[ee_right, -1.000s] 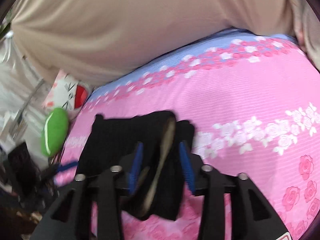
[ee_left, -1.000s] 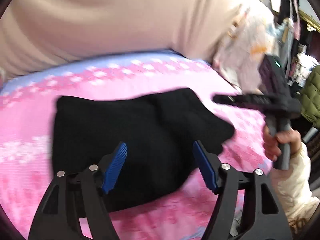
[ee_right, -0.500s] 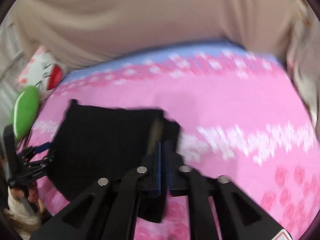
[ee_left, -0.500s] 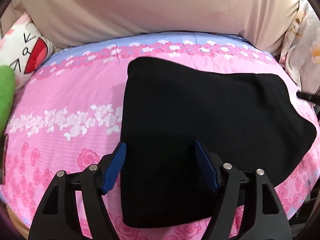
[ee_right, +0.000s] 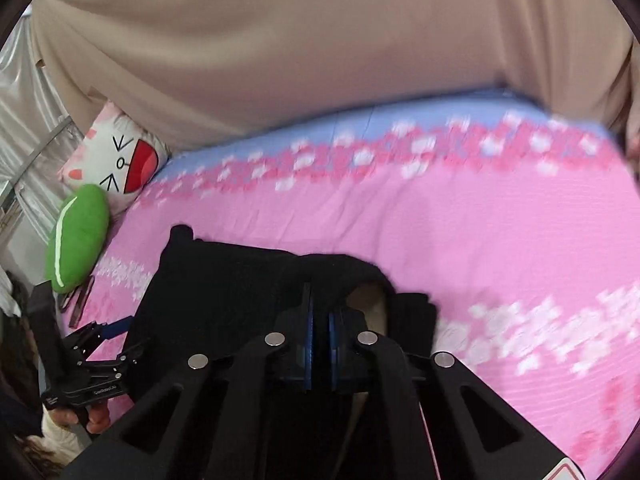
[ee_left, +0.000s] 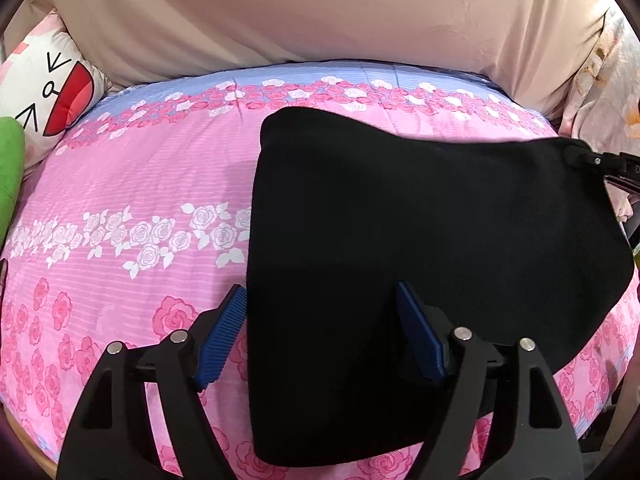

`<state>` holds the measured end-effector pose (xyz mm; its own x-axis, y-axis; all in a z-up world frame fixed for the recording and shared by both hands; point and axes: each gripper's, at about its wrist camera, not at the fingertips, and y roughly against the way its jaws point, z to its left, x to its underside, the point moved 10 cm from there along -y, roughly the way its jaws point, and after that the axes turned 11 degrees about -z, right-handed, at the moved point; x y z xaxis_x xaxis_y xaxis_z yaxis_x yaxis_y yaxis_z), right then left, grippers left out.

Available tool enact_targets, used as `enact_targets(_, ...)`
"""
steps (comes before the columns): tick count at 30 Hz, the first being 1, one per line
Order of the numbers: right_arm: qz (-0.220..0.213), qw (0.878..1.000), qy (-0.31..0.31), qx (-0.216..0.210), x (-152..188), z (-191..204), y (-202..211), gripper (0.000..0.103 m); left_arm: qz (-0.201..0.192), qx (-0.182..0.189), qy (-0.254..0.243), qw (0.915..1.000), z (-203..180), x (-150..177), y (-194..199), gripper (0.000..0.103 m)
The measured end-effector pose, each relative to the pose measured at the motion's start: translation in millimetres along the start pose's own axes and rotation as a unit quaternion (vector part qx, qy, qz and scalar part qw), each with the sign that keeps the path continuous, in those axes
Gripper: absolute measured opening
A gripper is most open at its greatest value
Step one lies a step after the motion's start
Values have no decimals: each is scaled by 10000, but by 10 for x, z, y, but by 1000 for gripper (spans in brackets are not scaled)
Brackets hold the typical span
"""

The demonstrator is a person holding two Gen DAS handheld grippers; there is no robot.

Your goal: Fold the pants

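Note:
Black pants [ee_left: 420, 220] lie spread on the pink rose-print bed sheet [ee_left: 140, 184]. My left gripper [ee_left: 320, 290] hovers over their near left edge. Its jaws are opening, and the blue pads [ee_left: 222, 336] straddle the cloth without pressing on it. My right gripper [ee_right: 319, 314] is shut on a bunched fold of the pants [ee_right: 224, 280] near the pale inner lining [ee_right: 372, 308], holding it up off the sheet. In the left wrist view the right gripper [ee_left: 580, 156] grips the pants' far right corner. The right wrist view shows the left gripper [ee_right: 128, 338] in a hand [ee_right: 96, 416].
A white cartoon-face cushion [ee_left: 48, 92] and a green plush [ee_right: 78, 236] sit at the bed's left end. Beige fabric [ee_left: 320, 12] rises behind the bed. Floral bedding [ee_left: 600, 92] is bunched at the right. The bed's edge [ee_left: 36, 444] runs just below the left gripper.
My right gripper closed on the pants' fold and drew it to the right, stretching the cloth flat. My left gripper swung down over the pants' left edge, and its jaws stand slightly wider.

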<state>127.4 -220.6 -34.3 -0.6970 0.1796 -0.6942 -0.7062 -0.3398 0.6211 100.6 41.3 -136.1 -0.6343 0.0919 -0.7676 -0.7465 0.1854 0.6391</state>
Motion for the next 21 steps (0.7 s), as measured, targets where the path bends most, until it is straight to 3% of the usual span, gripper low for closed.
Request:
enact_targets(1, 187, 9994, 82, 283, 89, -140, -102, 16, -10, -7, 21, 10000, 6, 0, -9, 77)
enact_targets(3, 559, 9935, 123, 989, 290, -465, -250, 21, -22, 37, 45, 10000, -1, -6, -8, 77)
enact_targets(5, 300, 9955, -436, 786, 225, -461, -90, 21, -16, 29, 69, 10000, 14, -4, 0, 77)
enact_targets(7, -197, 9969, -161, 751, -1, -169, 178, 22, -9, 75, 109, 9999, 26, 1, 20, 77)
enact_targets(8, -249, 9986, -53, 461, -66, 79, 230, 22, -8, 98, 121, 9999, 32, -1, 32, 77)
enact_targets(11, 122, 9972, 426, -598, -46, 981, 79, 18, -59, 120, 208, 9997, 85, -18, 128, 77)
enact_targets(13, 421, 9916, 827, -906, 37, 1447, -187, 14, -177, 3, 235, 9996, 167, -52, 237, 75)
enact_targets(16, 888, 9836, 1168, -1045, 202, 1925, -818, 8, -326, -216, 252, 9989, 344, -96, 389, 75)
enact_targets(19, 1458, 9779, 1215, -876, 452, 2055, -1476, 4, -345, -358, 334, 9982, 541, -86, 451, 75)
enact_targets(21, 1502, 9779, 1162, -876, 555, 2083, -1633, 1, -324, -499, 350, 9976, 675, -71, 452, 75)
